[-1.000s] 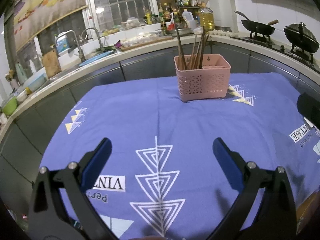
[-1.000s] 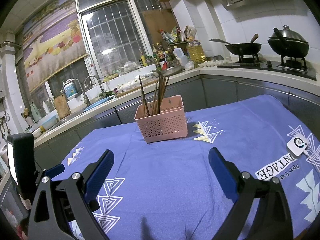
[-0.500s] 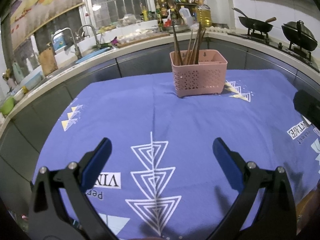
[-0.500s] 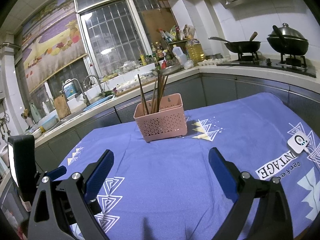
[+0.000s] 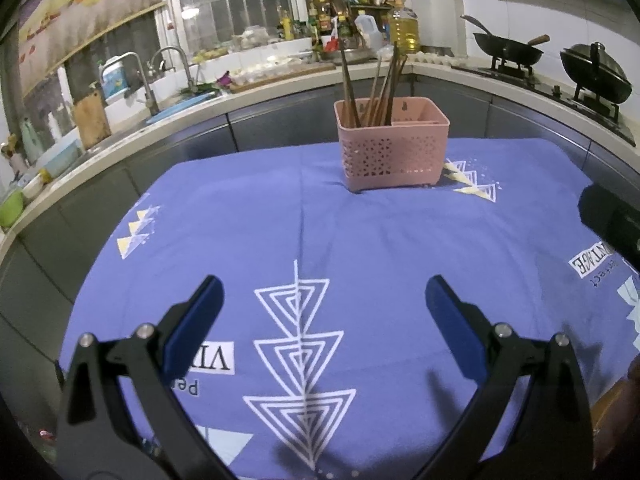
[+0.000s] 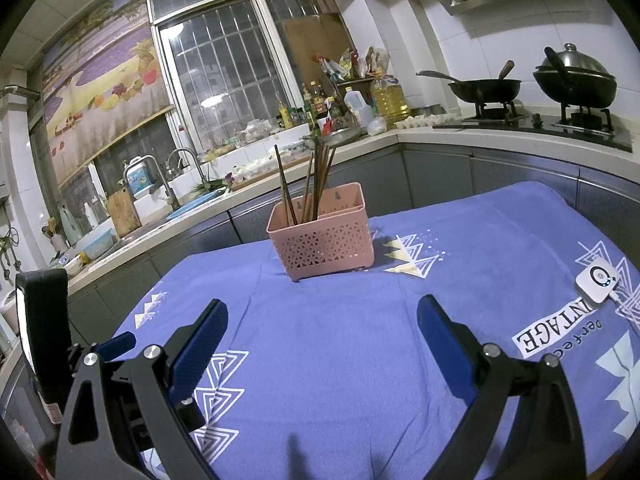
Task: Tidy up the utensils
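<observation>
A pink perforated utensil basket (image 5: 394, 152) (image 6: 325, 236) stands upright on the far part of the blue tablecloth (image 5: 360, 248) (image 6: 340, 340). Several brown chopsticks (image 5: 376, 88) (image 6: 314, 188) stand in its left compartment; its right compartment looks empty. My left gripper (image 5: 324, 312) is open over the near part of the cloth, well short of the basket, holding nothing. My right gripper (image 6: 322, 330) is open too, empty, and also hangs short of the basket. The left gripper's body (image 6: 44, 336) shows at the left edge of the right wrist view.
A small white device (image 6: 598, 282) with a cable lies on the cloth at the right. Behind the table runs a counter with a sink and faucet (image 5: 136, 76), bottles (image 5: 400, 28) and two woks on a stove (image 5: 592, 76).
The left gripper has drifted slightly, so the basket sits a little lower and nearer the centre in its view. The right view has barely shifted. Both grippers stayed open.
</observation>
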`<action>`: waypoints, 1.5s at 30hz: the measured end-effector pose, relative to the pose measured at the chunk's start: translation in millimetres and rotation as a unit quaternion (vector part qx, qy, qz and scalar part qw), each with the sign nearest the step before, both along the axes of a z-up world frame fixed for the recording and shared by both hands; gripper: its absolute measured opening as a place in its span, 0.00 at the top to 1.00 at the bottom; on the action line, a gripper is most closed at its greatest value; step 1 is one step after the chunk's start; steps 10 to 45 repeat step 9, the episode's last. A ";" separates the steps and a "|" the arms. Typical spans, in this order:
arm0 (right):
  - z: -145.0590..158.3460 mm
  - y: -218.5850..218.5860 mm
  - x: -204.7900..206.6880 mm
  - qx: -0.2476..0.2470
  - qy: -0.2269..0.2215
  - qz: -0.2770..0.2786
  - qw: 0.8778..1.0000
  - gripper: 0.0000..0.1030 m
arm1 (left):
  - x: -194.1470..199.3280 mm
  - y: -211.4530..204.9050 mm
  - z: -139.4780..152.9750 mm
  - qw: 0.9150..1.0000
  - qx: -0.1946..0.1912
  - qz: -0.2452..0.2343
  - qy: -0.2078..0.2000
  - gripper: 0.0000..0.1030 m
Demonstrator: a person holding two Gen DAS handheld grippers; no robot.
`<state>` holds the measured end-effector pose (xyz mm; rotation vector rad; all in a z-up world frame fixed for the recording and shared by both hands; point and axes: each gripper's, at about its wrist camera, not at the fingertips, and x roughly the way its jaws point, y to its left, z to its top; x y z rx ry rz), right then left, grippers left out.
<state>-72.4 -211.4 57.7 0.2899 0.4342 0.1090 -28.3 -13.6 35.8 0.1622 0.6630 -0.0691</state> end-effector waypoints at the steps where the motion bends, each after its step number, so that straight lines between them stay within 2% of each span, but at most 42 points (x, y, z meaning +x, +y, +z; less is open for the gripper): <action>1: -0.8 0.5 -0.7 0.000 0.000 0.000 1.000 0.09 | -0.4 -0.3 0.4 1.000 0.000 -0.002 -0.001 0.06; 9: -2.0 8.9 -6.7 -0.032 -0.026 -0.008 0.999 0.09 | -3.6 0.0 4.5 1.000 -0.006 -0.005 -0.011 0.06; 45: -2.0 8.9 -6.7 -0.032 -0.026 -0.008 0.999 0.09 | -3.6 0.0 4.5 1.000 -0.006 -0.005 -0.011 0.06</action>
